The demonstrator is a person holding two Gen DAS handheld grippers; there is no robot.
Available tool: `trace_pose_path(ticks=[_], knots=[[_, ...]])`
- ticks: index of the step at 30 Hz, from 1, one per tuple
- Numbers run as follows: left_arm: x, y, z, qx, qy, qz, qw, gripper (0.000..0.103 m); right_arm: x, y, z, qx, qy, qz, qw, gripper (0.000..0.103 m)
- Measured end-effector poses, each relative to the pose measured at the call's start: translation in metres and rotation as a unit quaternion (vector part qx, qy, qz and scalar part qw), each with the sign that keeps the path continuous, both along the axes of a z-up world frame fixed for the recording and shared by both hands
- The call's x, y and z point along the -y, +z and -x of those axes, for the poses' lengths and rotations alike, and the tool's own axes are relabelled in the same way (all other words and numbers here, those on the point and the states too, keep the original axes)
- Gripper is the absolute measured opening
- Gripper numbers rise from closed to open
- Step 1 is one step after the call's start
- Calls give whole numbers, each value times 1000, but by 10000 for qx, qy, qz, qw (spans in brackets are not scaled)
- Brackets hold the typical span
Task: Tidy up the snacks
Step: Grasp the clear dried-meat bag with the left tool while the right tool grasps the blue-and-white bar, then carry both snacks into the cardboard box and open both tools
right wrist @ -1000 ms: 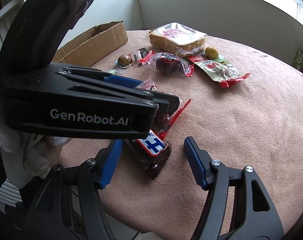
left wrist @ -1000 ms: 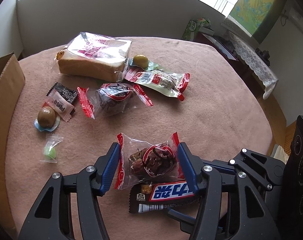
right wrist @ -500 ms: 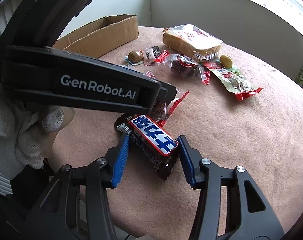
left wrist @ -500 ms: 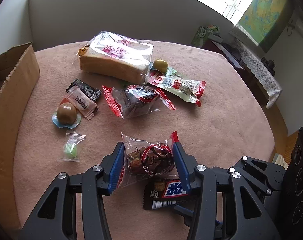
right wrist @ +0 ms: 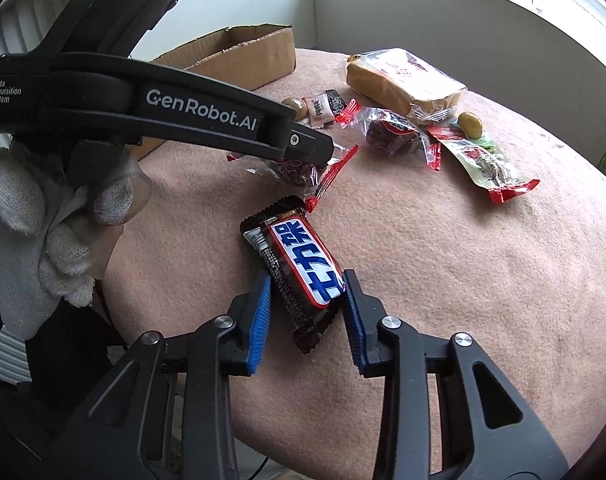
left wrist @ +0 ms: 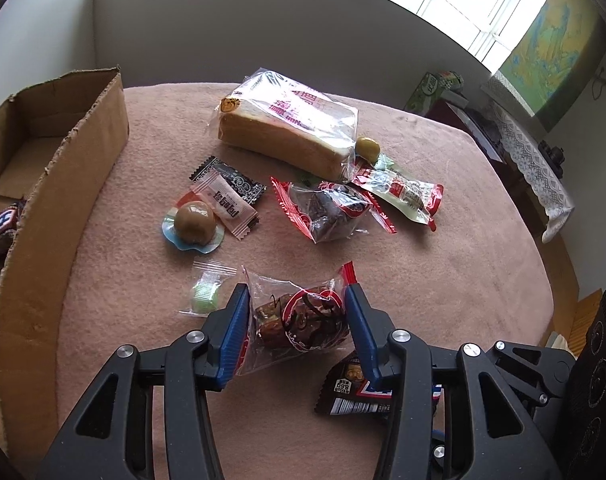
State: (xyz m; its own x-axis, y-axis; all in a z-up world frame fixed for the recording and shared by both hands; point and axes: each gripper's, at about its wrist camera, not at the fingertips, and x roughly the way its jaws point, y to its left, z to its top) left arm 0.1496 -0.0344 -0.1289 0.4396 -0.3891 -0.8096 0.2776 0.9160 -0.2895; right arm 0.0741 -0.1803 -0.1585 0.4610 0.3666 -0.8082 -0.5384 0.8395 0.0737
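Item, near edge of the pink cloth-covered counter (right wrist: 443,272): we log both grips as just made.

Left gripper (left wrist: 297,320): jaws narrowed, holding the clear red-edged bag of dark snacks (left wrist: 299,316).

Right gripper (right wrist: 307,300): jaws just closing, pads clamping the near end of the black-and-blue wrapped chocolate bar (right wrist: 299,264).

Both ready for the brown cardboard box (left wrist: 59,184), far left.

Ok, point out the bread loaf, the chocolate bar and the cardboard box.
bread loaf (left wrist: 287,136): left wrist view, on its side crust.
chocolate bar (right wrist: 303,260): right wrist view, on the blue lettering.
cardboard box (left wrist: 63,184): left wrist view, on its near wall.
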Motion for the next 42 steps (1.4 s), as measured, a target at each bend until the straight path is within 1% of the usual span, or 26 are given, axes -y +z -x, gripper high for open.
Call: trace_pose_path(ticks=[5,10,15,20,25,28,32,38,42], knots=[[-8,13,6,190,64,-16,9998,47,3,6,4,28,-58,-4,10000,32],[-21,25,5,300,219,73,9993,47,12,15,6,131,-230,38,9996,32],[-34,37,15,451,295,154,9984,47,16,34,3,305,-356,-32,9989,32],[-59,54,26,659,496,105,9965,47,6,58,-8,529,-379,-154,9978,32],[-94,68,37,864,796,-20,9931,47,-15,84,-18,757,-252,-305,9963,32],[-114,72,41,913,995,-91,9908,47,-34,99,-23,906,-146,-373,9951,32],[-139,71,44,940,1236,-163,9877,47,-60,113,-40,895,-26,-526,9946,32],[-165,64,47,907,1466,-246,9847,47,-98,117,-62,808,121,-648,9945,32],[-173,57,46,856,1556,-268,9837,47,-129,112,-77,775,244,-544,9952,32]])
